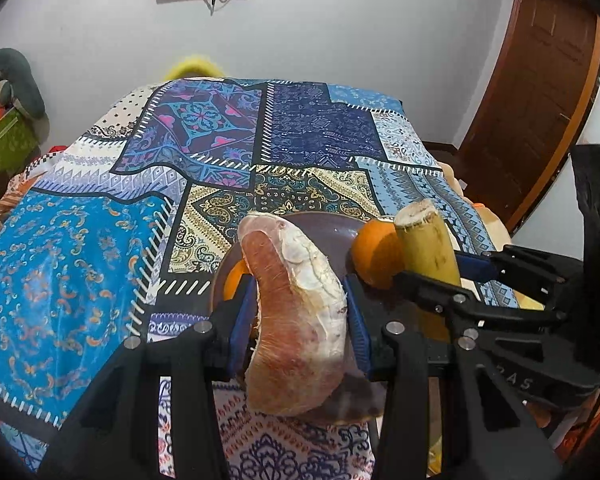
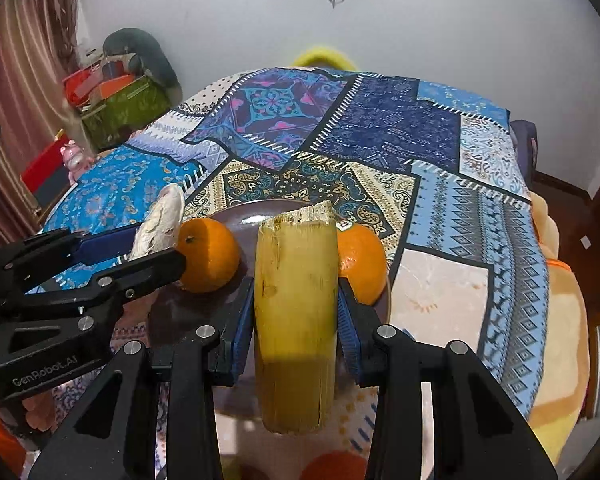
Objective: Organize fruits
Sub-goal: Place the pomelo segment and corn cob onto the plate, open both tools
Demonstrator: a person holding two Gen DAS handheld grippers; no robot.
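Note:
My left gripper point(image 1: 300, 316) is shut on a peeled pinkish pomelo wedge point(image 1: 296, 320) and holds it above the near edge of a dark brown plate point(image 1: 328, 232). My right gripper point(image 2: 296, 320) is shut on a thick yellow-green cane piece point(image 2: 296, 320), held upright over the same plate point(image 2: 256, 216). Two oranges sit on the plate, one at the left point(image 2: 208, 254) and one at the right point(image 2: 362, 264). In the left wrist view one orange point(image 1: 376, 252) shows beside the cane piece point(image 1: 428, 248), another point(image 1: 236, 280) partly hidden behind the wedge. The left gripper point(image 2: 156, 252) with the wedge point(image 2: 160, 228) also shows in the right wrist view.
The plate rests on a patchwork blue patterned cloth point(image 1: 100, 260) over a bed or table. Another orange point(image 2: 332, 466) lies near the bottom edge under my right gripper. Boxes and a cushion point(image 2: 120, 92) stand at the far left. A wooden door point(image 1: 540, 100) is at the right.

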